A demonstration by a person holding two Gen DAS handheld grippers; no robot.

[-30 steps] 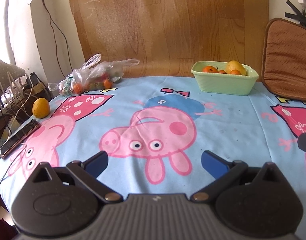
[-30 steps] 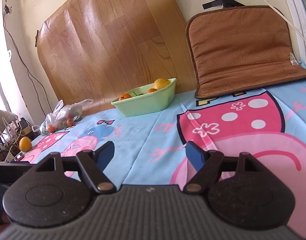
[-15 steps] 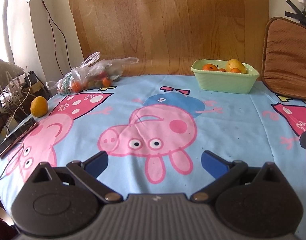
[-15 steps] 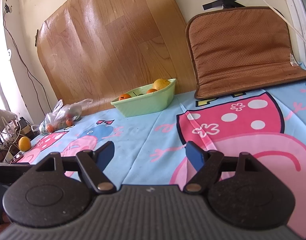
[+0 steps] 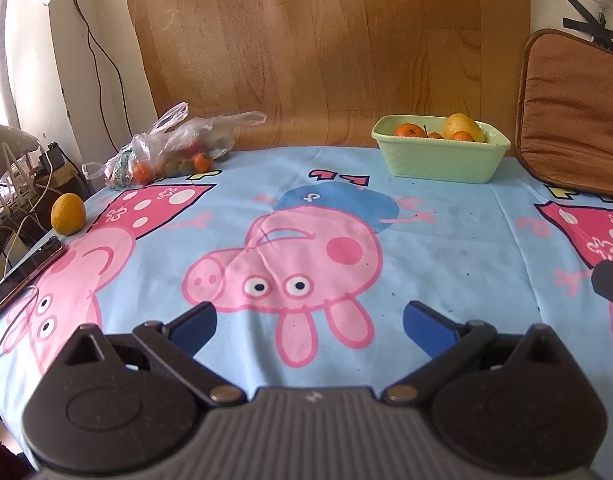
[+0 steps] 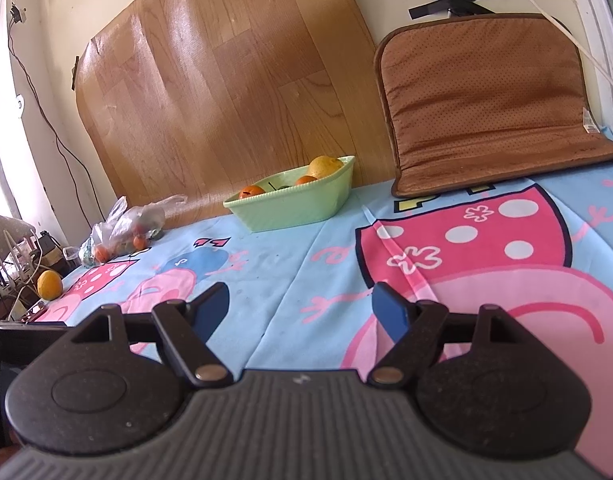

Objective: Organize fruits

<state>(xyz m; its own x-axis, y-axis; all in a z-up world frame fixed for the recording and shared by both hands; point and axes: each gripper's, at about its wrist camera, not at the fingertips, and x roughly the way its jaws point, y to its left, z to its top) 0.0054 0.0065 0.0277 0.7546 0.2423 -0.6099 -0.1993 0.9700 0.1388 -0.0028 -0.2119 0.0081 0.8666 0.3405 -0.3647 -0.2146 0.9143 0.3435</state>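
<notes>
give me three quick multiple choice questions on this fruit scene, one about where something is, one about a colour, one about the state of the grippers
1. Where is the loose yellow-orange fruit?
A. in the tub
B. on the cloth's left edge, near the dark phone
C. on the brown cushion

2. What colour is the rectangular plastic tub holding fruit?
A. pale green
B. red
C. white

3. How do the left gripper and right gripper stand?
A. both shut on fruit
B. one holds the clear plastic bag
C. both open, empty

Answers: 1 B, it sits alone beside the phone. 2 A, its walls are pale green. 3 C, blue fingers spread with only cloth between.
</notes>
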